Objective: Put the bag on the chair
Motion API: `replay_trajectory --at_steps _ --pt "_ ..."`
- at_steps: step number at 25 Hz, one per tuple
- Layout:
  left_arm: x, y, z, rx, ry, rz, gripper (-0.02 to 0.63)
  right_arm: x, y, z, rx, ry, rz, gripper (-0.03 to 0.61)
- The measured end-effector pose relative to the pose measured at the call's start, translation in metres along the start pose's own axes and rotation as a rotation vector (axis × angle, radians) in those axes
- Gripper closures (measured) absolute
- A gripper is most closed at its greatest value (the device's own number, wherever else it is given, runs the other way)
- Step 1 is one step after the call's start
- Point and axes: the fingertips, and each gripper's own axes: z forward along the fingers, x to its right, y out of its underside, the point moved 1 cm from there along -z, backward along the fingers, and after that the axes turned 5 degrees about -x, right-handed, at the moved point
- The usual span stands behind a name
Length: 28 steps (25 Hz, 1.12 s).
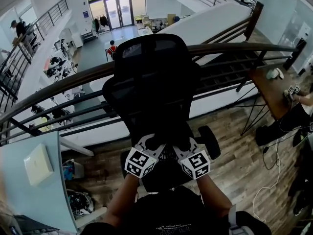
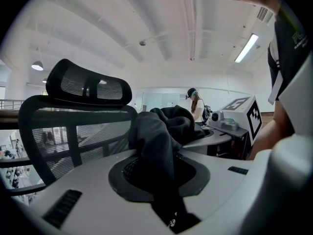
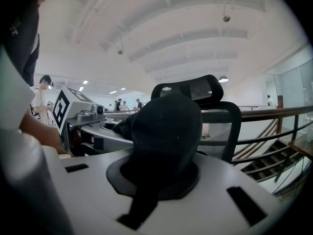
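Black bag [image 2: 161,136] held up by the chair [image 1: 146,77]
Both your left gripper [image 1: 147,142] and right gripper [image 1: 188,144] have jaws pinching the bag, close to the chair's back. Let go too near the edge and it may slide off onto the floor [image 1: 234,165].

Chair [image 1: 151,82] seat mostly hidden behind L claw [image 1: 149,142] & R claw [image 1: 186,144].

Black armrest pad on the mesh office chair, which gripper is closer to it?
Right. The right gripper is just beside the black armrest pad; the left gripper is farther off, beyond the right one.
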Motion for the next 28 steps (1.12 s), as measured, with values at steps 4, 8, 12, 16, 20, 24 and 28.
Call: replay_trajectory --at_steps 4,8,12,16,20,24,28 --pt "-0.010 0.010 0.011 -0.005 -0.010 -0.038 0.523 0.009 0.008 0.012 -0.034 -0.030 -0.004 0.537" --pt "-0.026 0.019 0.023 -0.019 -0.034 -0.065 0.523 0.019 0.017 0.030 -0.044 -0.072 0.014 0.538" --pt "-0.039 0.033 0.036 -0.033 -0.047 -0.100 0.523 0.029 0.029 0.046 -0.071 -0.100 0.022 0.538" --pt "-0.054 0.048 0.046 -0.062 -0.054 -0.129 0.523 0.035 0.043 0.065 -0.102 -0.129 0.014 0.537" --pt "-0.065 0.068 0.057 -0.093 -0.071 -0.166 0.523 0.040 0.060 0.082 -0.138 -0.158 0.010 0.537" --pt "-0.072 0.091 0.068 -0.123 -0.087 -0.192 0.523 0.045 0.080 0.094 -0.174 -0.186 0.009 0.537" --pt "-0.079 0.106 0.080 -0.124 -0.099 -0.235 0.523 0.052 0.097 0.106 -0.200 -0.210 0.009 0.537"
